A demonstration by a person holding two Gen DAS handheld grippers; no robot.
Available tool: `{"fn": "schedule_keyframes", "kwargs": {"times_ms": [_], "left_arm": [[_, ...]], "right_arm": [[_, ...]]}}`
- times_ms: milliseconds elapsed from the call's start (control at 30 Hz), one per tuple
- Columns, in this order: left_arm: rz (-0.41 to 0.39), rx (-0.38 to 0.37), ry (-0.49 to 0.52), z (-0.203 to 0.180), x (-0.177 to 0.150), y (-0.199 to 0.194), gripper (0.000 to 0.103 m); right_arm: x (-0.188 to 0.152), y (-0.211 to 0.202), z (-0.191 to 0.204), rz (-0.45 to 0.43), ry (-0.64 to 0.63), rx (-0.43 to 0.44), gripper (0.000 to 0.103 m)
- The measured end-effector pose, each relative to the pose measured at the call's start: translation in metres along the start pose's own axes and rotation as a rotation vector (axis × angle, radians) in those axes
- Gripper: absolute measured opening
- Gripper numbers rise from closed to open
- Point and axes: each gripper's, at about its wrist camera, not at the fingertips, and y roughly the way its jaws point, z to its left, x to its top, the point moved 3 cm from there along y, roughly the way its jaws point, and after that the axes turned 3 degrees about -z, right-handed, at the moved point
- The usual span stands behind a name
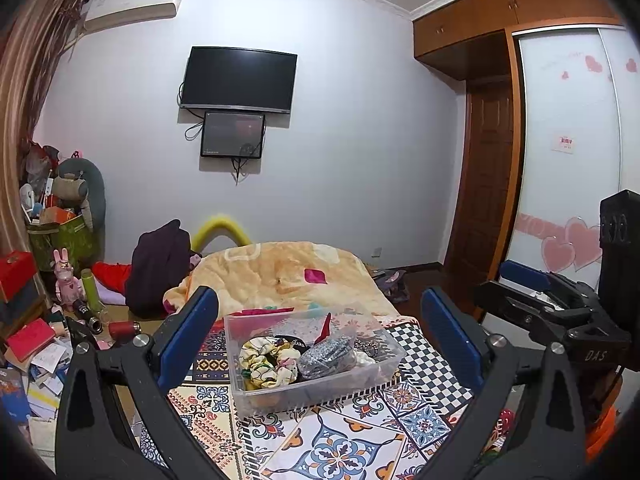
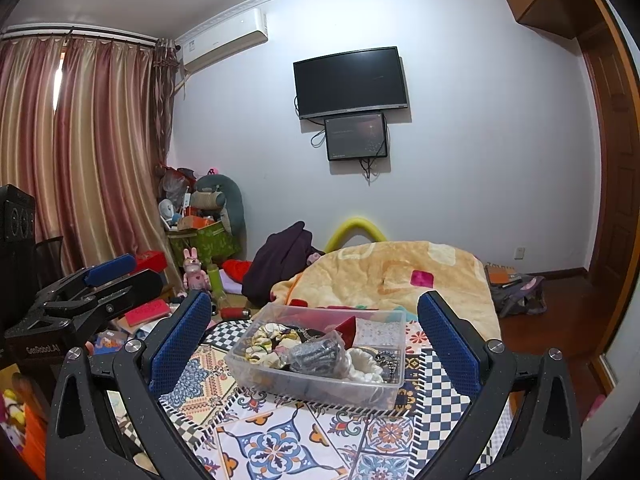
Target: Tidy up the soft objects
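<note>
Both sets of jaws are standing wide apart and holding nothing: the left gripper (image 1: 320,336) and the right gripper (image 2: 316,332) are hovering side by side above the patterned tablecloth (image 1: 340,440), each framing the clear plastic bin (image 1: 280,392) between its blue pads without touching it. That bin is sitting on the cloth near the foot of a bed covered by an orange blanket (image 1: 280,272), and it is already carrying a jumble of soft things: a yellow floral scrunchie (image 1: 264,356), a grey knitted bundle (image 1: 328,356), a white ruffled scrunchie (image 2: 364,364), a red piece (image 2: 348,326) poking up toward the back, and some dark bits too tangled to name. Judging by this, the gathering is looking largely done, since no loose scrunchies or fabric pieces are showing on the cloth around the bin. What may be remaining is sorting or tidying the pile inside, which is lying heaped rather than arranged, or moving the bin itself. Either gripper is appearing well placed to reach down into it. A wall-mounted television (image 1: 239,80) and floor clutter are filling the background and seem to be playing no part.
</note>
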Motion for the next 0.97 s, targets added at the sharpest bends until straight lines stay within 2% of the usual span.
{"fn": "schedule_keyframes", "kwargs": {"times_ms": [967], "left_arm": [[0.014, -0.024, 0.009, -0.0014, -0.0028, -0.0014, 0.103]], "right_arm": [[0.0028, -0.004, 0.0029, -0.009, -0.03, -0.038, 0.103]]}}
